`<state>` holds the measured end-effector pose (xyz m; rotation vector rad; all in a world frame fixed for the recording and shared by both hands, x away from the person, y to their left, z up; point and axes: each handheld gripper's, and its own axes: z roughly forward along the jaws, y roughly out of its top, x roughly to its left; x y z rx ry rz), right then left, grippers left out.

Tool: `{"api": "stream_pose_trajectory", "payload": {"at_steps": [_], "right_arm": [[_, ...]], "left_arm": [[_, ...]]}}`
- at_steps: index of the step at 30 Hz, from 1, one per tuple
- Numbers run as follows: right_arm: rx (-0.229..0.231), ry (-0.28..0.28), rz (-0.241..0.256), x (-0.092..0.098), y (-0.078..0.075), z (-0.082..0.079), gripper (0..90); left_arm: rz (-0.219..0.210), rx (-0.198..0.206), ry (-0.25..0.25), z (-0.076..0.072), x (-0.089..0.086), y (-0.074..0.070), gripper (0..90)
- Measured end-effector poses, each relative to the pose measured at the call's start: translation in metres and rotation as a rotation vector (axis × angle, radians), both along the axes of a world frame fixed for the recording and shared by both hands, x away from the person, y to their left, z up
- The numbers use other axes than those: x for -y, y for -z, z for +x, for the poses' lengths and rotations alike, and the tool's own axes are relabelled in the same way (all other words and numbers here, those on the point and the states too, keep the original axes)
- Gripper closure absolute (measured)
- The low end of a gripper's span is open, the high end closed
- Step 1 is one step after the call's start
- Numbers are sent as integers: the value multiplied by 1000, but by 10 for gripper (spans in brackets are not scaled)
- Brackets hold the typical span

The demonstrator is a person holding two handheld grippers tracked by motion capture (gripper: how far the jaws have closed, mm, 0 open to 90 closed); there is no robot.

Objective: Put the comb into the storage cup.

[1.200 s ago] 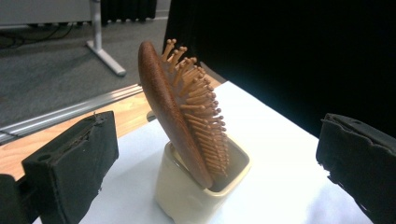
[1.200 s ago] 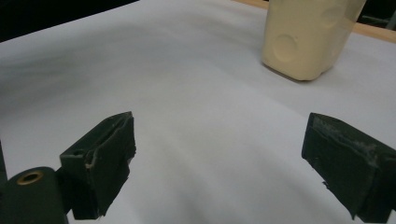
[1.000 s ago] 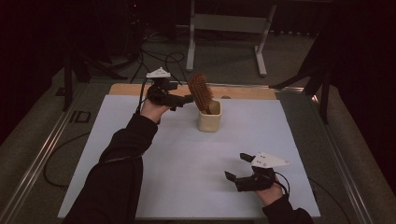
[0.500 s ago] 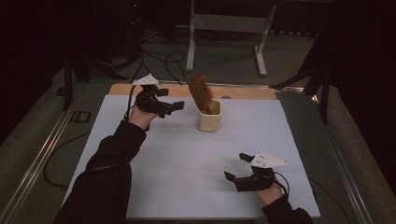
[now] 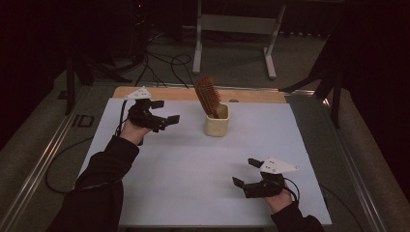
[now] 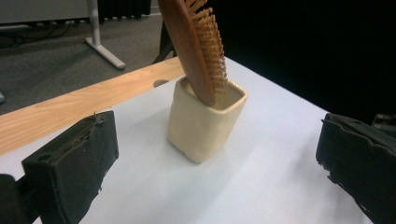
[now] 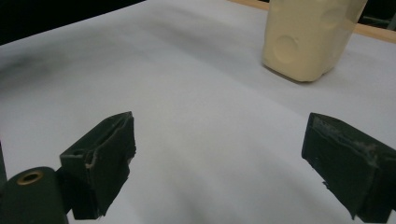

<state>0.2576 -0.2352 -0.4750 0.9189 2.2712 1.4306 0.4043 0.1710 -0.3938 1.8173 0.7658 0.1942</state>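
A cream square cup (image 5: 216, 123) stands at the back middle of the white table sheet (image 5: 193, 169). A wooden hairbrush (image 5: 208, 95) rests in it, handle down, head leaning left. My left gripper (image 5: 167, 111) hovers open to the left of the cup, apart from it, with nothing between its jaws. In the left gripper view the cup (image 6: 205, 119) and brush (image 6: 194, 42) sit ahead of the gripper (image 6: 217, 156). My right gripper (image 5: 244, 172) rests open at the front right. Its own view puts the cup (image 7: 308, 37) well beyond the gripper (image 7: 219, 140).
A bare wooden strip (image 5: 164, 93) runs along the table's far edge. Behind it stand a metal frame (image 5: 232, 24) and floor cables (image 5: 164, 60). A metal rail (image 5: 43, 159) lines the left side of the table.
My left gripper has drawn back leftward from beside the brush and cup, staying open. The brush stays in the cup. The right gripper has not moved.
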Motion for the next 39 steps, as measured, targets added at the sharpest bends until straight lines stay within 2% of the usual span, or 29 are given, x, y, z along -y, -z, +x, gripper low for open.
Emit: {"api": "stream_pose_trajectory", "payload": {"at_steps": [7,12,13,17,19,20,31,39], "right_arm": [[2,0,4,0,0,0,95],[1,-2,-3,-2,0,-1,95],[2,-1,-8,-2,0,-1,95],[5,-1,-9,-2,-1,-1,95],[5,0,-9,-3,-1,-1,95],[4,-3,-14,-3,0,-1,95],[6,-5,-16,-4,0,-1,95],[4,-6,-19,-5,0,-2,95]], "left_arm": [[12,10,9,-20,-17,5,0],[1,2,16,-30,-25,10,0],[7,5,18,-36,-30,14,0],[2,4,14,-47,-40,22,0],[2,4,14,-47,-40,22,0],[0,11,9,-55,-46,27,0],[-4,15,6,-83,-66,48,0],[34,19,-9,-103,-78,68,0]]}}
